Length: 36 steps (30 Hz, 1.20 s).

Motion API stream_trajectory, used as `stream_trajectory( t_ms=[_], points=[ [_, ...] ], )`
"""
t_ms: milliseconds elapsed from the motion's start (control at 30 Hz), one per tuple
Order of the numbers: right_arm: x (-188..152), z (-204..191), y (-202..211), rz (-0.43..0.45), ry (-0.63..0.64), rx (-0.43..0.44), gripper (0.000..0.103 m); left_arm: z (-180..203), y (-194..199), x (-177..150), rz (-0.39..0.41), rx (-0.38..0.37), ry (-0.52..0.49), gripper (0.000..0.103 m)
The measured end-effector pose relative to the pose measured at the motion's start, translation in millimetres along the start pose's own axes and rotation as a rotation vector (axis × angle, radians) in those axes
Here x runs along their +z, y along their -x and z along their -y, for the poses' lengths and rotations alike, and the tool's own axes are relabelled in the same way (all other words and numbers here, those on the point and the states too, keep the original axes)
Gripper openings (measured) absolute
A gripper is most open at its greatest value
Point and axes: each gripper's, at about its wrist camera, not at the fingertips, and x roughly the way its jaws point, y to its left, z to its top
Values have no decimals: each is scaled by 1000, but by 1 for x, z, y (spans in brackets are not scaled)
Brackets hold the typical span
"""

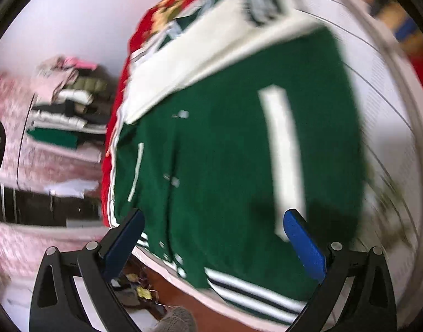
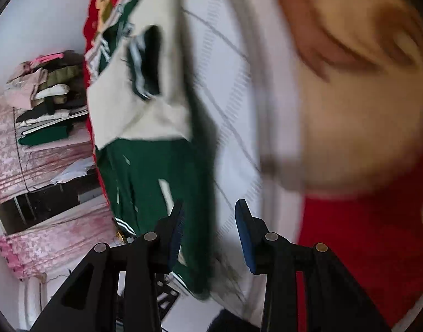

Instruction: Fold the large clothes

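Both views are blurred. The green jacket (image 1: 225,152) lies flat, its cream sleeve (image 1: 211,63) folded over. Left gripper (image 1: 214,238) and right gripper (image 2: 208,229) have fingers apart, holding nothing.

a big green jacket (image 1: 228,149) with cream sleeves lies flat on the bed (image 1: 383,88), close to its left edge. the left gripper (image 1: 213,231) hangs over the jacket's striped bottom, its two blue fingers (image 1: 304,244) wide apart, holding nothing. the picture is blurry.

Jacket (image 1: 225,152) lies on bed (image 1: 383,105), along its left edge; clothes stack (image 1: 70,102) well beyond that edge.
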Motion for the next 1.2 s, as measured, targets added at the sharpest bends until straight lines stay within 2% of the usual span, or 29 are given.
stream_trajectory(
  t_ms=[67, 167, 233, 333, 467, 533, 667, 767, 867, 1067, 1133, 1200],
  points=[
    [-10, 14, 2, 2, -28, -20, 39, 23, 9, -9, 20, 27, -59, 103],
    [-21, 32, 6, 11, -66, -44, 39, 62, 11, -17, 57, 119, -161, 103],
    [-24, 39, 9, 14, -79, -51, 39, 73, 3, -15, 52, 160, -184, 103],
    [-23, 41, 7, 15, -79, -63, 39, 72, -6, -7, 10, 155, -166, 103],
    [-21, 34, 6, 10, -61, -61, 39, 65, 9, -6, 19, 108, -123, 103],
    [-20, 32, 5, 9, -57, -64, 39, 76, 11, -12, 20, 120, -149, 103],
    [-18, 30, 1, 7, -57, -66, 39, 92, -14, -15, -43, 172, -169, 103],
    [-15, 28, -3, 8, -55, -66, 39, 81, -33, -6, -77, 222, -115, 103],
    [-12, 27, -4, 12, -54, -62, 39, 63, -47, -1, -132, 220, -29, 103],
    [2, 23, -12, 21, -45, -38, 39, 40, -67, 0, -171, 302, 72, 103],
    [12, 18, -20, 23, -23, -10, 39, 35, -73, 2, -202, 317, 127, 103],
    [24, 10, -30, 27, -4, 65, 39, 31, -76, 4, -225, 315, 163, 103]
  ],
)
